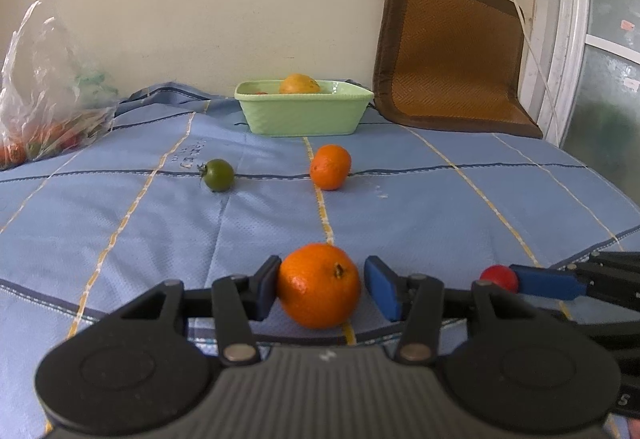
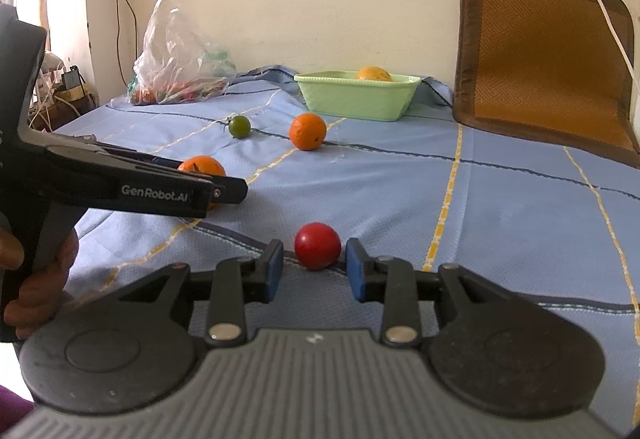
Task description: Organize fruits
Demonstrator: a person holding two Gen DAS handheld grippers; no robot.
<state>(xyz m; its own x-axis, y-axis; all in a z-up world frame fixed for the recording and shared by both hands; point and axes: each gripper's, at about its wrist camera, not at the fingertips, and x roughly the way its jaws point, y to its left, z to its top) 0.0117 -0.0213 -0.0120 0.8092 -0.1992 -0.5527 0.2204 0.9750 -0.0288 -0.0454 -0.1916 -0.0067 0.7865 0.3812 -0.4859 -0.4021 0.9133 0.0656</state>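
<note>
An orange lies on the blue bedcover between the fingers of my left gripper. The left pad touches it and the right pad stands just off it, so the gripper is open. Between the blue pads of my right gripper sits a small red tomato, with a narrow gap on each side; that gripper is open too. Farther back lie a second orange and a green tomato. By the wall, a light green basket holds a yellow-orange fruit.
A clear plastic bag of produce sits at the back left of the bed. A brown woven mat leans on the wall at the right, below a power strip with white cables. A person's hand holds the left gripper's handle.
</note>
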